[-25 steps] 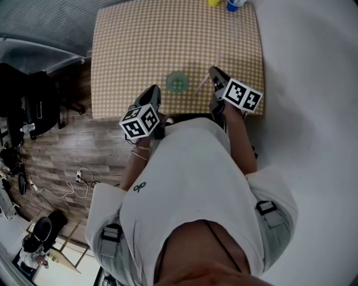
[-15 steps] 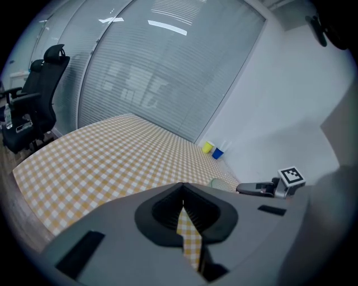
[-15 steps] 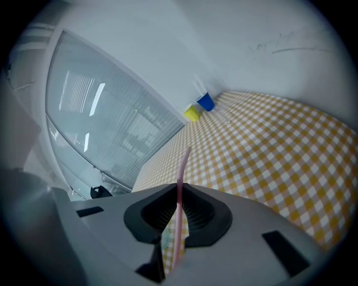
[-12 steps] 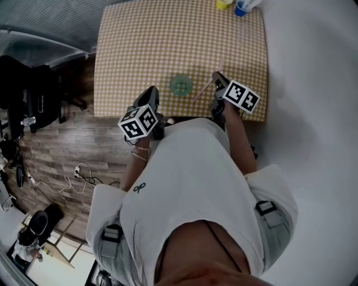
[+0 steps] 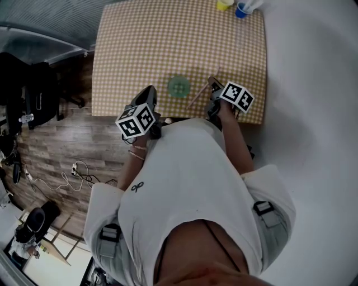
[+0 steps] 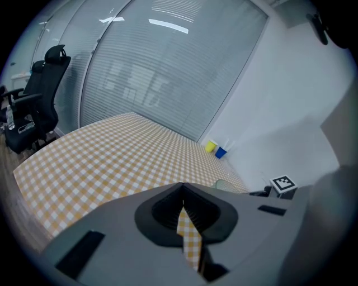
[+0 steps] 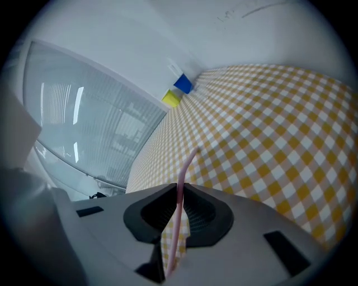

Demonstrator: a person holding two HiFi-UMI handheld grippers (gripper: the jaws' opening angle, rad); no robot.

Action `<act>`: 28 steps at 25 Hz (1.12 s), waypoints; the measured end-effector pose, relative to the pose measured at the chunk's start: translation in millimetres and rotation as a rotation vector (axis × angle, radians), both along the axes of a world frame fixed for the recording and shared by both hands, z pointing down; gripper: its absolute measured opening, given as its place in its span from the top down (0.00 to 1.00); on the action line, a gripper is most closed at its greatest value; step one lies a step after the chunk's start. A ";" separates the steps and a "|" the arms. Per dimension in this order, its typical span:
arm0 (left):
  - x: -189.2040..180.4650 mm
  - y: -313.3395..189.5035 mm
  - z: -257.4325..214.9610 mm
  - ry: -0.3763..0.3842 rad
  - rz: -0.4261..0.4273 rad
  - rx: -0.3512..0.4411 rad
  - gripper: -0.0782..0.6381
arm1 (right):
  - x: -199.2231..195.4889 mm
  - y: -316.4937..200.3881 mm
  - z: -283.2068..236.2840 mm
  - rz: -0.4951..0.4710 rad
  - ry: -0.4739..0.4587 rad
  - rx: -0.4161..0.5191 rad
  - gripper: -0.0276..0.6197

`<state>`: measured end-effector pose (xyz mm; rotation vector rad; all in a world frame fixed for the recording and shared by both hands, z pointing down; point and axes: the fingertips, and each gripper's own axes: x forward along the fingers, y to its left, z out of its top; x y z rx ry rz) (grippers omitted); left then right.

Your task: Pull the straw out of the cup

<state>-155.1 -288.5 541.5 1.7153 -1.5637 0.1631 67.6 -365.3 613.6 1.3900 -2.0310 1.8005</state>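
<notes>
A green cup stands near the front edge of the checkered table. It also shows in the left gripper view as the green cup. My right gripper is to the cup's right, shut on a pink straw that slants out toward the front edge, outside the cup. In the right gripper view the straw runs up between the jaws of the right gripper, bent at its tip. My left gripper hovers left of the cup. The left gripper is shut, with nothing in it.
A yellow cup and a blue cup stand at the table's far right corner by the white wall. A black office chair is off the table's left side. Wooden floor with cables lies to the left.
My right gripper has sunk toward the table's front edge and rolled, taking the straw with it. The left gripper has hardly moved.
</notes>
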 end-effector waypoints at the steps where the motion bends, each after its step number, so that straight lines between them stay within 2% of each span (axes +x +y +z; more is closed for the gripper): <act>1: -0.6 -0.4 -0.2 0.002 -0.003 -0.001 0.88 | -0.4 0.0 0.9 0.005 -0.007 -0.009 0.88; 6: 2.9 -1.7 1.2 0.004 0.000 -0.002 0.88 | -0.4 -2.9 2.0 0.010 -0.015 -0.008 0.88; 7: 3.1 -2.2 1.1 0.002 0.001 0.000 0.88 | -0.5 -3.7 2.3 0.010 -0.013 -0.005 0.84; 8: 2.8 -2.2 0.9 0.001 0.001 0.002 0.88 | -0.9 -3.6 2.7 0.008 -0.008 -0.005 0.75; 9: 2.3 -1.6 1.0 0.001 0.000 0.003 0.88 | -1.0 -2.8 3.0 0.001 0.006 -0.003 0.70; 11: 1.5 0.0 1.0 0.003 -0.002 0.003 0.88 | 0.8 -0.5 3.0 -0.024 0.069 0.010 0.67; 15: 2.8 2.1 -0.3 0.006 0.001 0.006 0.88 | 8.8 3.6 0.2 -0.102 0.265 0.054 0.63; 17: 2.7 1.2 -0.1 0.005 0.005 0.010 0.88 | 10.5 3.8 -1.9 -0.126 0.326 0.076 0.62; 24: 2.7 -0.7 -3.4 0.010 0.014 0.027 0.88 | 14.9 5.3 -20.1 -0.139 0.354 0.126 0.61; 28: 5.4 -2.9 -5.4 0.008 0.023 0.040 0.88 | 13.8 5.0 -37.8 -0.159 0.333 0.187 0.61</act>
